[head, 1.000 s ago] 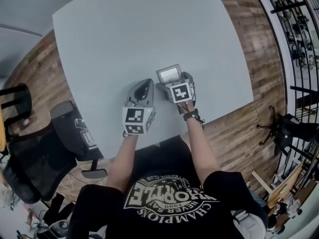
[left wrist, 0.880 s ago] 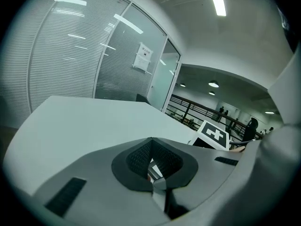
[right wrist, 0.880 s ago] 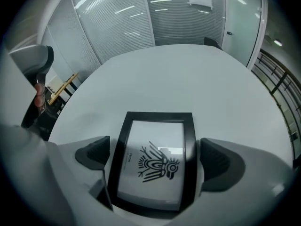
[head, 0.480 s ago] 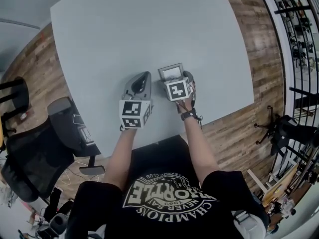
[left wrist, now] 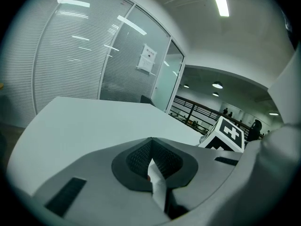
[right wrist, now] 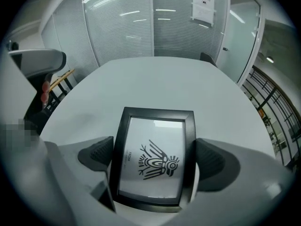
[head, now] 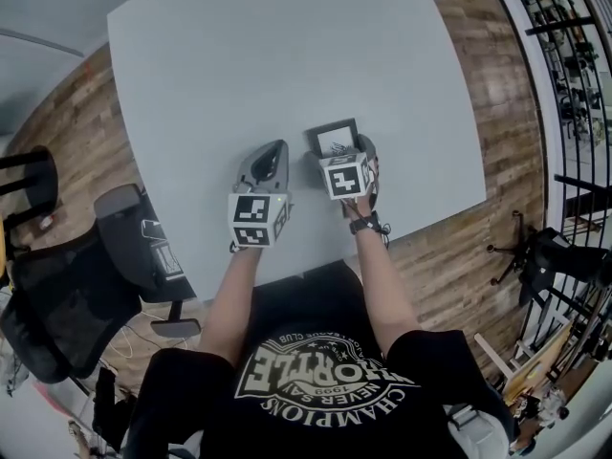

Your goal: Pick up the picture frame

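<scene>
The picture frame (right wrist: 153, 121) has tipped up since a second ago, clamped by its sides in the right hand-held gripper (head: 341, 153). At its 9 o'clock, the left hand-held gripper (left wrist: 151, 161) sits closed and empty over the table (head: 239, 55).

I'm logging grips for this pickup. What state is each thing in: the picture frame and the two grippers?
picture frame: face up, clamped by its two long sides; whether it has left the table cannot be told.
right gripper: shut on the picture frame, a pad against each long side.
left gripper: shut, nothing held, over the table beside the right gripper.
</scene>
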`<state>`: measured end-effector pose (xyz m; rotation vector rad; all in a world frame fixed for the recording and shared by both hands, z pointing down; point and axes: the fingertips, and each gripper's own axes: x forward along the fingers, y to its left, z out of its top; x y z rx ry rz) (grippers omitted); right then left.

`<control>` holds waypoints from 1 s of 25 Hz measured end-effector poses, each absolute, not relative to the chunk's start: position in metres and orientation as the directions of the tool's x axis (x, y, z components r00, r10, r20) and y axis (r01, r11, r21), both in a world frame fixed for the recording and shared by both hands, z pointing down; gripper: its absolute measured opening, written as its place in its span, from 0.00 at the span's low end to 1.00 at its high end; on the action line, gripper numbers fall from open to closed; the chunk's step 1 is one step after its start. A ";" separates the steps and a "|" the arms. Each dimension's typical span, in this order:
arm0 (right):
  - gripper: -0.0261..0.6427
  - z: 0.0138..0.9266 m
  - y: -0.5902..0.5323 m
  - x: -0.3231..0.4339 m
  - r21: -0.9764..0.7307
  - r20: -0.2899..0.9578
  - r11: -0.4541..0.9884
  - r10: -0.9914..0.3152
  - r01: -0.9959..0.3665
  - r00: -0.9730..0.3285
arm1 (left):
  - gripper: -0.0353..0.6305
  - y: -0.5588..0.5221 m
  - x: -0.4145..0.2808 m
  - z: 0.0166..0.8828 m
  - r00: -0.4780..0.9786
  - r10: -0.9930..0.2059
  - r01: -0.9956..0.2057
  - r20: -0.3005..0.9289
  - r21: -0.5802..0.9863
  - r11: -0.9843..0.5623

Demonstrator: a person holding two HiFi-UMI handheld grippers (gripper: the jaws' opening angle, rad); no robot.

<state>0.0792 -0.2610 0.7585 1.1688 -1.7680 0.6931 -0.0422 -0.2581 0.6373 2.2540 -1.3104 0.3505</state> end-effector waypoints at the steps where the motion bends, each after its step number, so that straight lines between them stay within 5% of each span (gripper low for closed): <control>1: 0.85 0.752 -0.262 0.077 0.021 0.881 0.403 -0.440 -0.915 -0.174 | 0.06 -0.257 -0.045 0.635 0.498 -0.738 -0.867 0.456 0.294 -0.403; 25: 0.84 0.427 -0.282 -0.004 -0.015 0.293 0.436 -0.858 -0.900 -0.421 | 0.06 -0.232 -0.143 0.435 0.244 -0.949 -0.964 0.198 0.156 -0.215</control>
